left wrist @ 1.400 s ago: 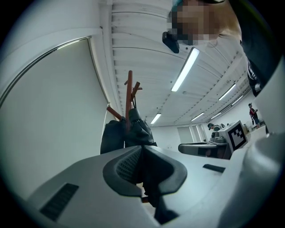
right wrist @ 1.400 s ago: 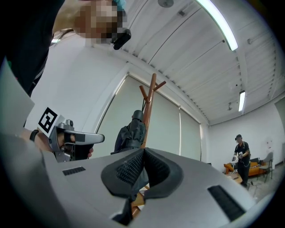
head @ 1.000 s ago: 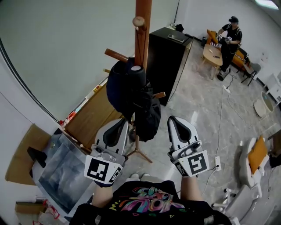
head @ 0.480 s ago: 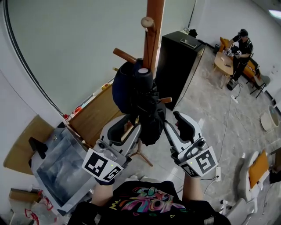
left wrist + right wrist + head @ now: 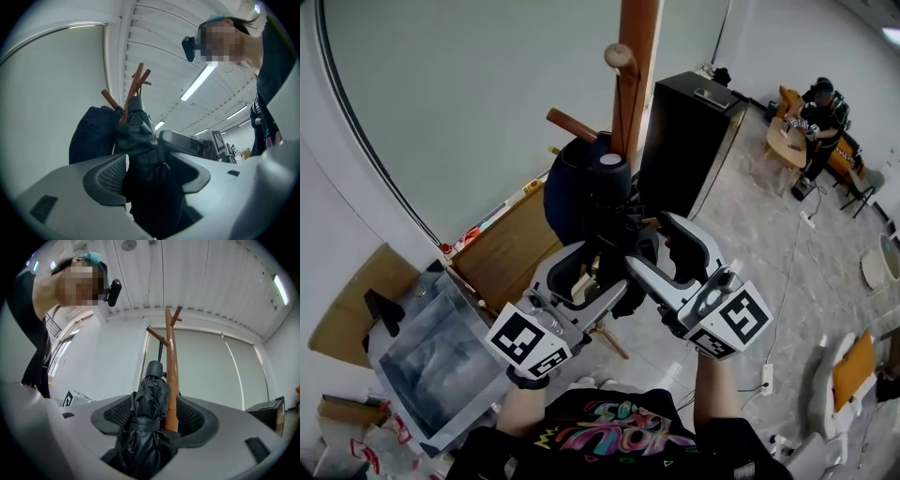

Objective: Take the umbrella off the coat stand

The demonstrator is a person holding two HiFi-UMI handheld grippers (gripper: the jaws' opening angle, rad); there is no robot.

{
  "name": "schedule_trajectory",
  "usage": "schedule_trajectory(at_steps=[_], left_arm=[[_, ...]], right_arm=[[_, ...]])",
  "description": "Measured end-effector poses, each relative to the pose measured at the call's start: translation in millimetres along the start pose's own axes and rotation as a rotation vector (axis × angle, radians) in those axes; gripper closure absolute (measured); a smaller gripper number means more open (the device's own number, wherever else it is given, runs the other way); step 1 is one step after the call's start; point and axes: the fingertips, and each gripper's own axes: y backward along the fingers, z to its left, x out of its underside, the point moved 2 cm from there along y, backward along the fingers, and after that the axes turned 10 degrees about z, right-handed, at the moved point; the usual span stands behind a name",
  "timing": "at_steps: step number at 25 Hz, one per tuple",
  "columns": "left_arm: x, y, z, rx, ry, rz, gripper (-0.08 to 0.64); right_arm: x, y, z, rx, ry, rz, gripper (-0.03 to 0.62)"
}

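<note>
A black folded umbrella (image 5: 617, 208) hangs on the wooden coat stand (image 5: 636, 84), next to a dark blue bag (image 5: 567, 192). My left gripper (image 5: 600, 269) reaches in from the lower left. Its jaws are opening, and the umbrella (image 5: 145, 154) stands between them with the pads not pressing on it. My right gripper (image 5: 649, 244) comes from the lower right, jaws also opening. Between them are the umbrella (image 5: 150, 408) and the stand's pole (image 5: 171, 371), with gaps at both pads. The umbrella's lower end is hidden behind the grippers.
A tall black cabinet (image 5: 684, 131) stands just right of the stand. A wooden board (image 5: 502, 248) and a framed picture (image 5: 431, 356) lie against the white wall at left. A person (image 5: 817, 108) sits at a small table far right. White chairs (image 5: 853, 375) stand at lower right.
Both grippers have moved forward and up to the umbrella. Their jaws, shut before, now stand wide on either side of it.
</note>
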Motion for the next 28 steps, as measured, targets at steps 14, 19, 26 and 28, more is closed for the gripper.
schedule_trajectory(at_steps=[14,19,26,28], left_arm=[[0.0,-25.1,4.9,0.074,-0.027,0.02,0.279],[1.5,-27.3,7.8,0.084,-0.009,0.012,0.279],[0.1,-26.4,10.3,0.077,0.016,0.009,0.28],[-3.0,-25.2,9.3,0.073,0.007,0.001,0.281]], right_arm=[[-2.9,-36.4,0.2,-0.147,0.027,0.103,0.275],[1.3,-40.6,-4.6,-0.174,-0.002,0.101,0.275],[-0.8,-39.5,-3.1,-0.185,-0.026,0.049,0.337],[-4.3,-38.3,-1.5,-0.194,-0.027,0.034,0.348]])
